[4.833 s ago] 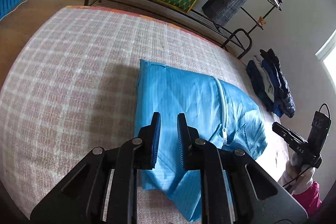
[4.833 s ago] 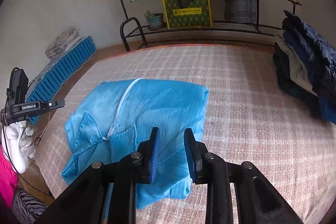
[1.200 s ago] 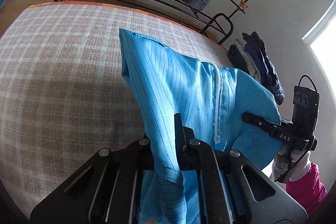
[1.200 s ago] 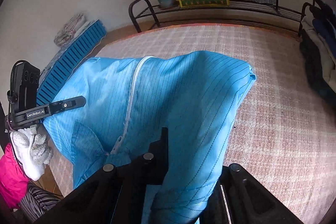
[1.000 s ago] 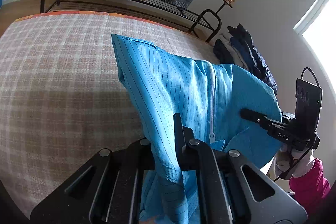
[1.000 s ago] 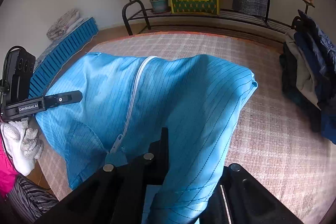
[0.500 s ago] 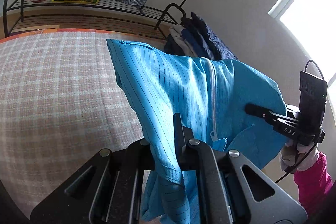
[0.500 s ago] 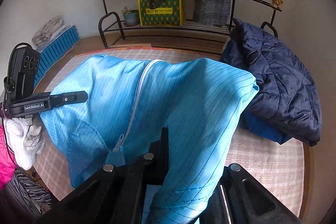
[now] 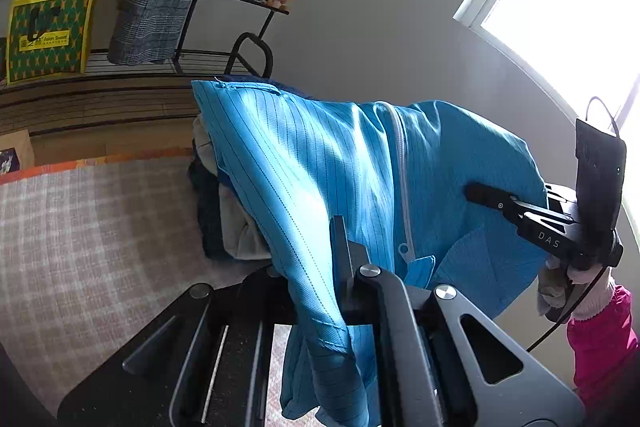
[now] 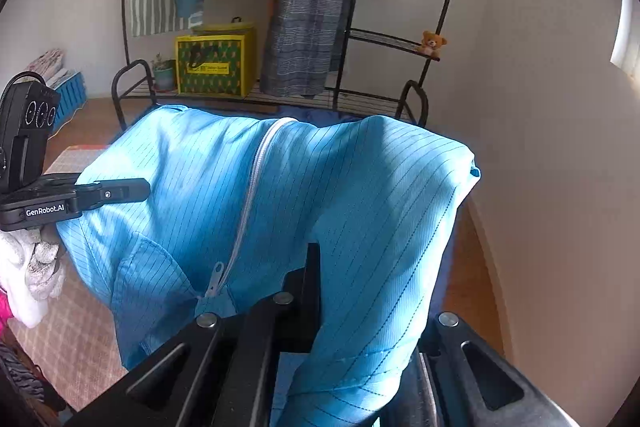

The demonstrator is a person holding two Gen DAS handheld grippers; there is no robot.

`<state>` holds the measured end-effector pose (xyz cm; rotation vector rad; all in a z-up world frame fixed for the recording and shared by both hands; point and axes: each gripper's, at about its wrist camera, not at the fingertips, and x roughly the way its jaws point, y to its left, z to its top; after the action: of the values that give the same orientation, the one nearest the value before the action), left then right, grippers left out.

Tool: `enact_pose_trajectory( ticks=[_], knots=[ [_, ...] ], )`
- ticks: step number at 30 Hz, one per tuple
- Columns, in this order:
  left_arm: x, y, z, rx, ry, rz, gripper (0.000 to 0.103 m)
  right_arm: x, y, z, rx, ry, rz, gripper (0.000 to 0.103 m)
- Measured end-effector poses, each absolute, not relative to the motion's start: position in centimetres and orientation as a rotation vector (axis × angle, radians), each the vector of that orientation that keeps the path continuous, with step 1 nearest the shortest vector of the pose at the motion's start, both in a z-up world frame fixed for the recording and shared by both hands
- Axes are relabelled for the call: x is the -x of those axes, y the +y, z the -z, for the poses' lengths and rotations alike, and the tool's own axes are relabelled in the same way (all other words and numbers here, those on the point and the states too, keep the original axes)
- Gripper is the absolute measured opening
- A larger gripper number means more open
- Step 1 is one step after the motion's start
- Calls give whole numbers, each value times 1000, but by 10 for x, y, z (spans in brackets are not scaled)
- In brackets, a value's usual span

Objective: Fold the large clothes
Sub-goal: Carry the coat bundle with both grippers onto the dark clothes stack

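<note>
While both grippers are raised above the bed, a bright blue pinstriped zip-front garment [image 9: 332,167] hangs stretched between them, filling the middle of each view. At the lower centre of the left wrist view, the left gripper [image 9: 320,267] has its fingers [image 9: 340,247] closed tight on a folded edge of the thin, smooth cloth, which drapes over them and trails off the bottom of the frame. A white zipper [image 9: 400,179] runs down the garment to a small metal pull. At the left of that frame lies the pink-and-white checked woven bed cover [image 9: 80,227], with a heap of dark and pale clothes [image 9: 224,223] beside the garment. At the right edge, the right gripper [image 9: 520,207] reaches level into the cloth, held by a white-gloved hand [image 9: 560,279] with a pink sleeve.

At the left of the right wrist view, the left gripper shows side-on, pointing right. At the lower centre, the right gripper's fingers [image 10: 312,287] are clamped on the cloth, one finger buried under the fold. Behind stand a black metal rack [image 10: 360,47], a grey plaid coat [image 10: 308,27] and a yellow-green patterned box [image 10: 216,67].
</note>
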<state>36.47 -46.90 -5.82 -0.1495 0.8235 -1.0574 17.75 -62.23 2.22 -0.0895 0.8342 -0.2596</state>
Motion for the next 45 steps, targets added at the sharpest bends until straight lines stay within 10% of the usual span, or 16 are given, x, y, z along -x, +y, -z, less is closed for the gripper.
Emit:
enact_pose_trajectory(
  ticks=[21, 32, 45],
  knots=[
    [-491, -609, 113, 139, 813, 916, 4, -322, -768, 60, 114, 846, 435, 3],
    [-489, -618, 130, 73, 845, 787, 35, -315, -815, 88, -2, 867, 636, 53],
    [-430, -570, 56, 36, 741, 782, 41, -248, -790, 15, -69, 752, 668, 57]
  ],
)
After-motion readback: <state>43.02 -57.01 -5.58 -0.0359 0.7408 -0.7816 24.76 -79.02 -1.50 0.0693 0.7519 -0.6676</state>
